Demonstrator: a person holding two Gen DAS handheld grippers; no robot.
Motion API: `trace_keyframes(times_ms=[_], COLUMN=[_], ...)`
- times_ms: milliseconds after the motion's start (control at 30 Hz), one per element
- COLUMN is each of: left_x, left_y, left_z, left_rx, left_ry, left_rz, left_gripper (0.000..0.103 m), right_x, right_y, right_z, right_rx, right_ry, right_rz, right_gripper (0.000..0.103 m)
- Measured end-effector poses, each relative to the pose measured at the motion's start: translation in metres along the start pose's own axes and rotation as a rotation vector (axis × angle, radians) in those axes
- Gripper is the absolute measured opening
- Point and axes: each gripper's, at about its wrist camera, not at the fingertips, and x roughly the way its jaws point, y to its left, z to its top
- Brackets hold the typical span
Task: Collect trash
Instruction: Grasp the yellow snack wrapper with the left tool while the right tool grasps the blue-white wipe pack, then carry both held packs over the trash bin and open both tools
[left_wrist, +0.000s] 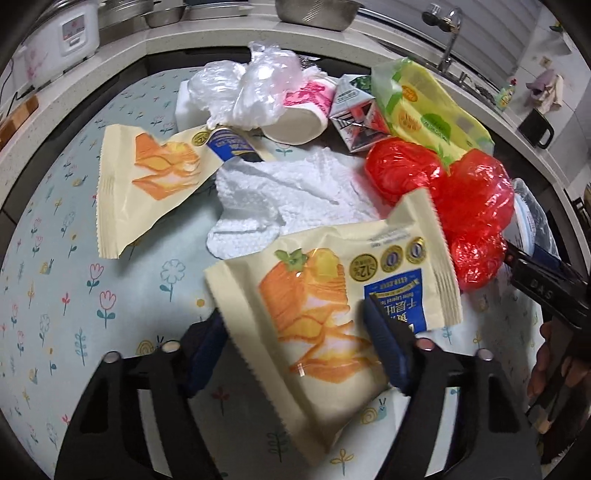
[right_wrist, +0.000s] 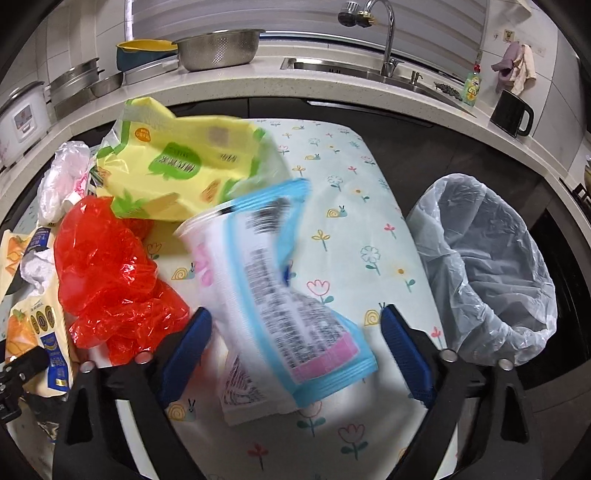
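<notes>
left gripper (left_wrist: 295, 332) – jaws apart, straddling cream bread wrapper (left_wrist: 332, 306), grip unclear | right gripper (right_wrist: 295, 343) – jaws apart around blue-edged packet (right_wrist: 291, 295), pads not touching | lined bin (right_wrist: 491, 269) beside table

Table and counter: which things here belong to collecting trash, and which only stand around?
For the job: bread wrapper, red plastic bag, blue-edged packet, crumpled tissue, lined bin.

Just standing: colander, black mug, soap bottle, rice cooker.
</notes>
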Motion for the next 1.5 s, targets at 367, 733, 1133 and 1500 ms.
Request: trace_keyframes(times_ms=[367, 733, 1133, 1500], left_x=[-0.024, -0.073, -0.118, -0.125], left_y=[-0.008, -0.028, -0.083, -0.189], left_z=[-0.004, -0.01, -0.002, 0.031], left_rx=[0.033, 0.104, 0.208, 0.357], left_ry=[-0.032, -0.129, -0.231, -0.308], left_rz=[-0.052, -0.044, -0.117, -0.242], left_gripper=[0.02, 0.01, 0.008, 0.008], right_x=[-0.041, -0.105, -0.153, -0.166], right_y=[0.001, -0.024, -0.052, -0.116], right_z=[-0.013, -0.029, -0.042, -0.045], right_rx=[0.011, 0.089, 0.144, 0.235], right_ry=[-0.052, -0.12, -0.188, -0.221], right_rz=[0.01, -0.016, -0.049, -0.152], right_gripper=[0.059, 0.059, 0.059, 0.059])
